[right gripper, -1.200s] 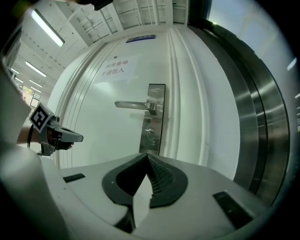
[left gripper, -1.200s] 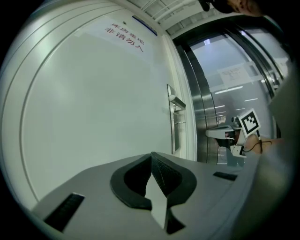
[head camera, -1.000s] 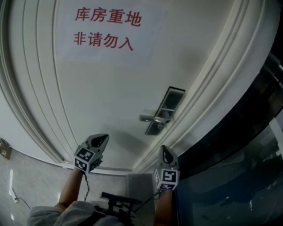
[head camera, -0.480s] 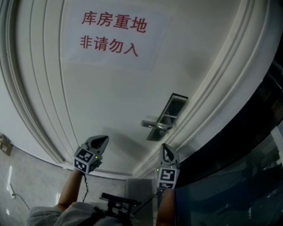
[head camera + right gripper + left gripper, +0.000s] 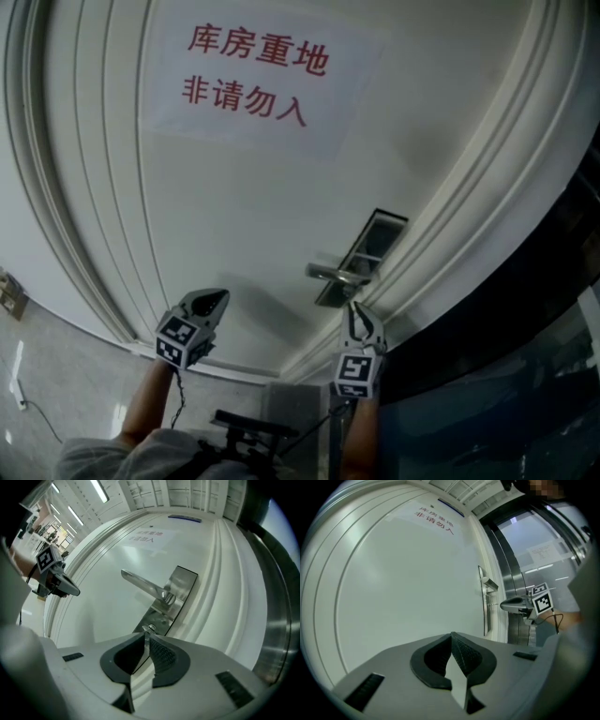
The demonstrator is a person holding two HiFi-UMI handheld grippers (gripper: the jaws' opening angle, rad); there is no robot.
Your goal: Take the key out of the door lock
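Right gripper (image 5: 146,635): fingers just parting, thin silver key (image 5: 147,643) between them. Left gripper (image 5: 451,634): fingers clenched, empty. Hazard: a loose pinch slips, leaving the key in the brushed-steel lock plate (image 5: 180,585).

We see a white door (image 5: 234,216) bearing a pale sign (image 5: 253,80) with red characters. Its handle (image 5: 330,274) and key (image 5: 149,629) are silver, and the lock plate (image 5: 182,584) is dark-edged metal. The left gripper (image 5: 212,300) and right gripper (image 5: 360,315) are grey, with black cross-hatched pads (image 5: 161,656) and black-and-white square markers (image 5: 180,336)
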